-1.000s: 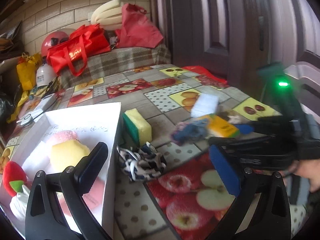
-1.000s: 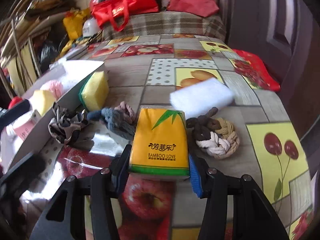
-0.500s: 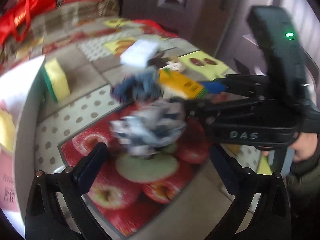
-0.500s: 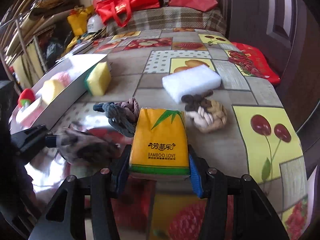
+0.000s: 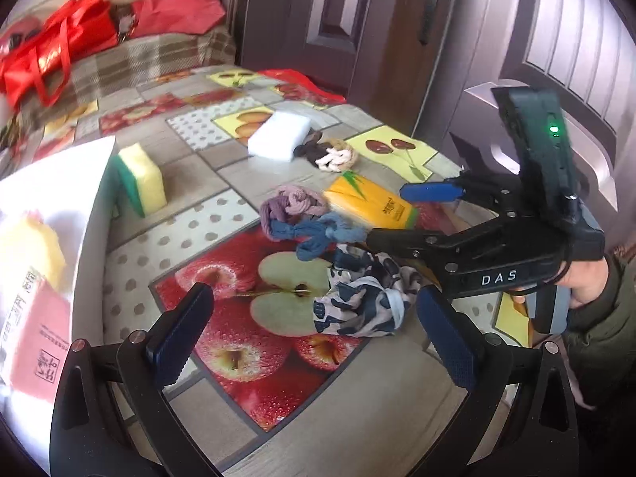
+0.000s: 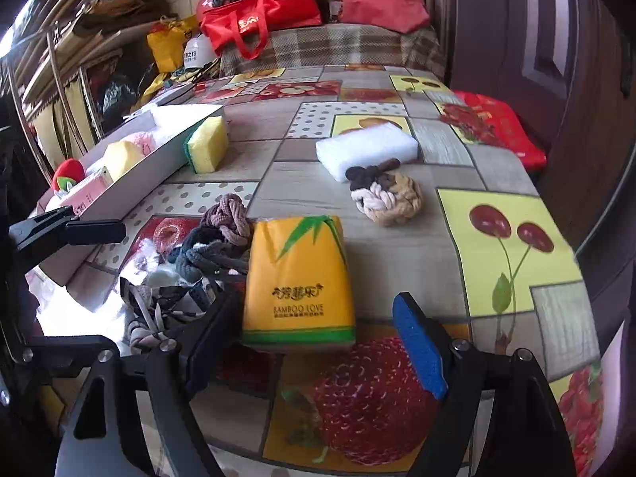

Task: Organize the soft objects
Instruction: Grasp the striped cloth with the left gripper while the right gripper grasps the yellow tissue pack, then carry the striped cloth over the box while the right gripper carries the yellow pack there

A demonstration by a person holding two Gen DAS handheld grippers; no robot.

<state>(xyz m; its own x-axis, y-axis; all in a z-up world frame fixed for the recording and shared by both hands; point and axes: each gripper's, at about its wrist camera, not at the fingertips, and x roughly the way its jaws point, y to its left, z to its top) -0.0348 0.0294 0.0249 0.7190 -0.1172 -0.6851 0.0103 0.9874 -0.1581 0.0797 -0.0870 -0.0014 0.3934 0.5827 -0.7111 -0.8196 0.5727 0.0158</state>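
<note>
The right gripper (image 6: 314, 342) is opening, its pads clear of the yellow tissue pack (image 6: 298, 278) lying between them near the table's (image 6: 497, 167) front edge. The left gripper (image 5: 314, 330) gapes empty beside a patterned scrunchie (image 5: 357, 298).
</note>
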